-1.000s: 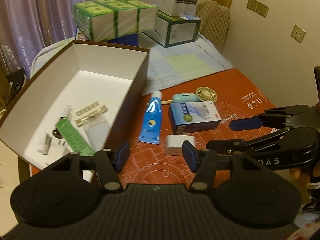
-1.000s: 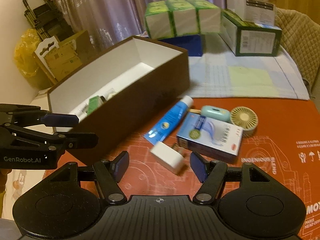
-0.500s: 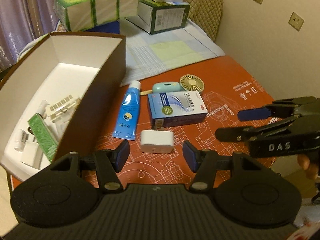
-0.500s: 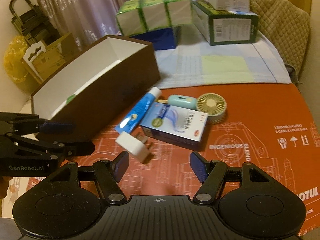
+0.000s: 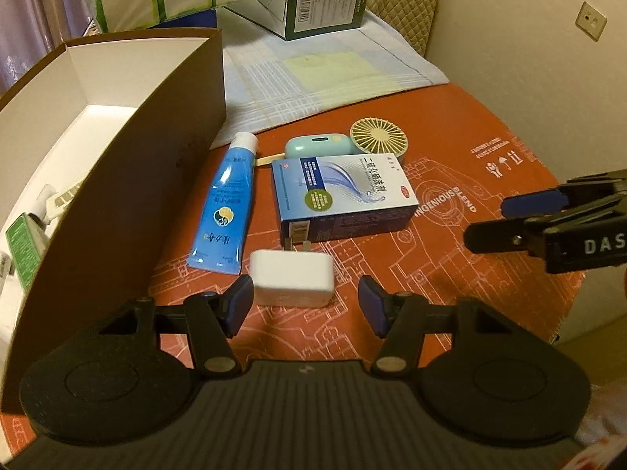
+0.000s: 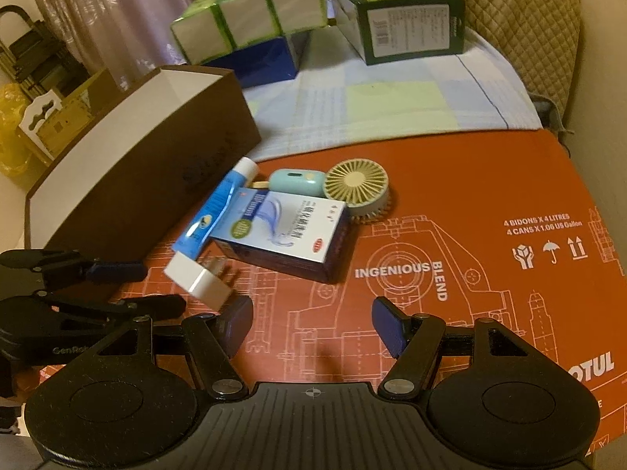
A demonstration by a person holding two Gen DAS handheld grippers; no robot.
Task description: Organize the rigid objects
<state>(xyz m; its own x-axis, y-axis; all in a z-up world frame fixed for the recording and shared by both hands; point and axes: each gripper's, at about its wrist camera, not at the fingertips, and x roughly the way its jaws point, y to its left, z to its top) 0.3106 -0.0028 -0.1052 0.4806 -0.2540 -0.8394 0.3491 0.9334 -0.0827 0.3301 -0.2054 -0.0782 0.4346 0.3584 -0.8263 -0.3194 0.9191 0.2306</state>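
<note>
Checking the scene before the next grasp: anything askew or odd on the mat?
Only the white plug adapter: it lies tipped on its side, prongs toward the blue medicine box. The blue tube lies flat beside the brown box. Nothing looks spilled or damaged.

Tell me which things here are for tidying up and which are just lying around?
For the job: brown box, white plug, blue tube, medicine box, teal case, little fan, left tool.

Just lying about: green packs, dark green carton, checked cloth, quilted chair.
</note>
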